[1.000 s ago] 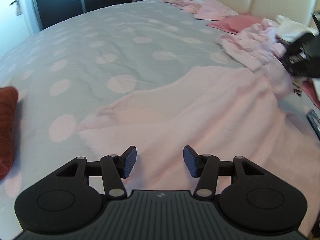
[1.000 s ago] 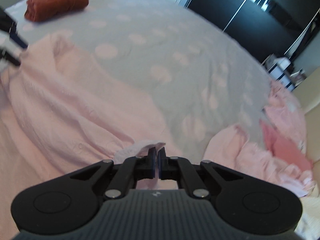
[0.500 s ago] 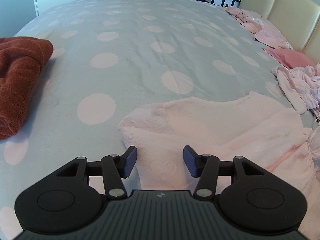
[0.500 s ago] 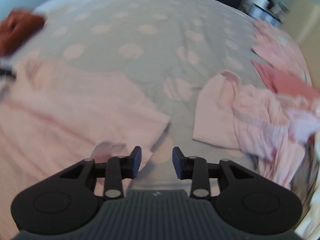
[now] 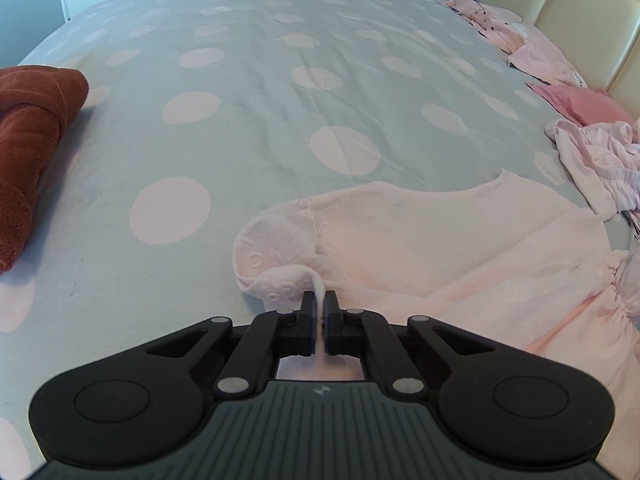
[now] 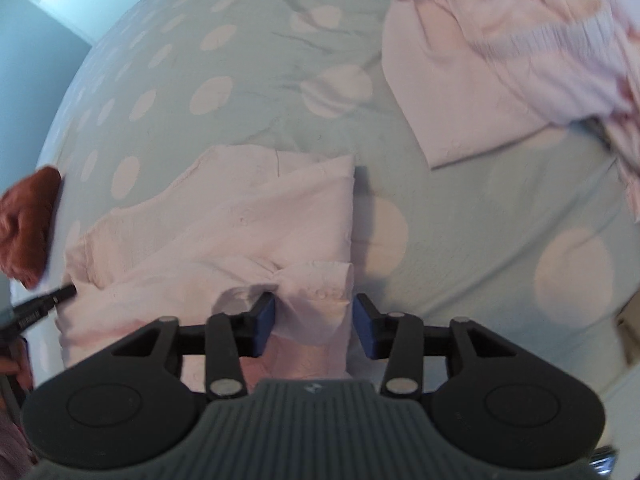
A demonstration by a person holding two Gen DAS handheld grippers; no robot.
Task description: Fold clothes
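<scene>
A pale pink garment (image 5: 440, 240) lies spread on the dotted bed cover (image 5: 280, 100). My left gripper (image 5: 319, 308) is shut on a pinched-up edge of its near sleeve. In the right wrist view the same garment (image 6: 240, 216) lies flat, and its other sleeve cuff (image 6: 320, 280) sits between the fingers of my right gripper (image 6: 315, 320). Those jaws are closing with a gap still showing; the right pad stands off the cloth. The left gripper's tip (image 6: 60, 294) shows at the garment's far left end.
A folded rust-red towel (image 5: 32, 152) lies at the left of the bed. A heap of pink clothes (image 5: 592, 160) sits to the right, seen again as the pink heap (image 6: 520, 40) beyond the garment. A cream headboard (image 5: 580, 12) lines the far right.
My left gripper's jaws closed on the sleeve edge. My right gripper let go of the cloth it pinched, rolled and shifted, and now straddles the other sleeve cuff.
</scene>
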